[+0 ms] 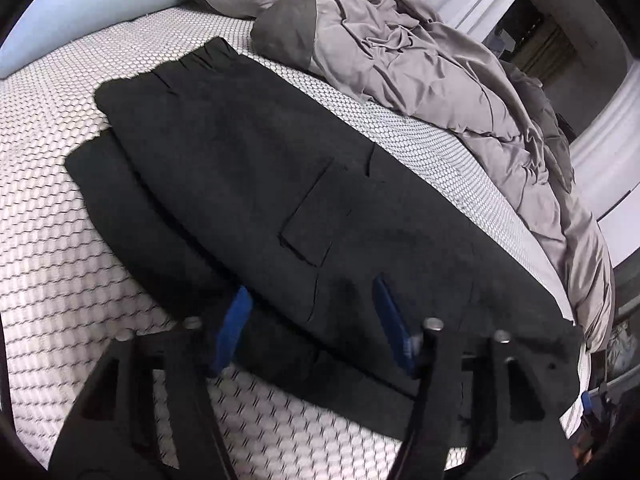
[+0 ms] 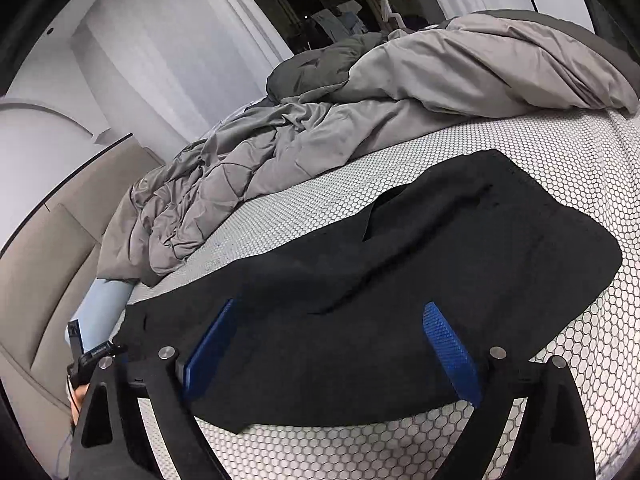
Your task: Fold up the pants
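Hovering spread over the black cargo pants [image 1: 304, 184] on the bed [image 1: 60, 240], both grippers hold nothing. Legs look stacked lengthwise; next likely calls for pinching one end and folding across.

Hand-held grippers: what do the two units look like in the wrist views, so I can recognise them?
Both match. The left hand-held gripper and right hand-held gripper each have two flat blue fingers with a finely textured pad face, mounted on matte black angular linkage arms with triangular cut-outs and round silver pivot pins. No cables, markings or sleeves are visible on them.
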Demonstrator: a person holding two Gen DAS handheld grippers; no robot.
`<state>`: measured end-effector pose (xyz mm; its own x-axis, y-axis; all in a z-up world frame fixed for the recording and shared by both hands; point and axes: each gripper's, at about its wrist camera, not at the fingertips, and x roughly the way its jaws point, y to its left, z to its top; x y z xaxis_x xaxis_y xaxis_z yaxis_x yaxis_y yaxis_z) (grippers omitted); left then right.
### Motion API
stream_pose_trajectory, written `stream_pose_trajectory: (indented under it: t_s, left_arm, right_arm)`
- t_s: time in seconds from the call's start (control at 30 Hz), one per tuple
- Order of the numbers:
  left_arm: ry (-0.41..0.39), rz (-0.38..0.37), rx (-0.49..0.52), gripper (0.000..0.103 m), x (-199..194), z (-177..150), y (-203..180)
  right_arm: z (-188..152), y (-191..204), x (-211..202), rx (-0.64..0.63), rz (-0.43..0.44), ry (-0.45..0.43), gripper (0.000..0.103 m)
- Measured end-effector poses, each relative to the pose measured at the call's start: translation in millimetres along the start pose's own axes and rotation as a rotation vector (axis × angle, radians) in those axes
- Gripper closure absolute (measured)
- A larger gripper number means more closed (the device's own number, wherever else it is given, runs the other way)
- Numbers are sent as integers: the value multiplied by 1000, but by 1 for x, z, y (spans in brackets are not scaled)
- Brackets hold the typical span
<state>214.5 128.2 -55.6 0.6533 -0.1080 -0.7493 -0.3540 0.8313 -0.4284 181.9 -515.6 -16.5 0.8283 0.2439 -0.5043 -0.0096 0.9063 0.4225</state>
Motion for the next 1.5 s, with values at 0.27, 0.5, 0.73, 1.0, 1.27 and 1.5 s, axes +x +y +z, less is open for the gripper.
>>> stream_pose_trajectory:
  t_s: [0.27,0.5,0.73,1.0,1.27,1.5]
  left_arm:
    - [-93,-33,37,99,-41,-11,6]
    - [-20,70,75,67,-40,-24,17]
    - [-19,-2,-57,37,-52,-19,53]
    - [-37,-2,-231,87,-19,12,76]
    - [-105,77,-120,101,-27,18,58]
    - [-141,99,-16,101,-84,-17,60]
  right_arm:
    - [-4,-15,-5,38,-34,-16,8]
    - [-5,-19,-15,39,-42,2,8]
    - [-11,-41,-31,112,-51,29,8]
    - [-14,-90,-28,350,7,96,8]
    - [2,-156,29,543,-20,41,50]
    - [1,-143,-14,405,-36,28,86]
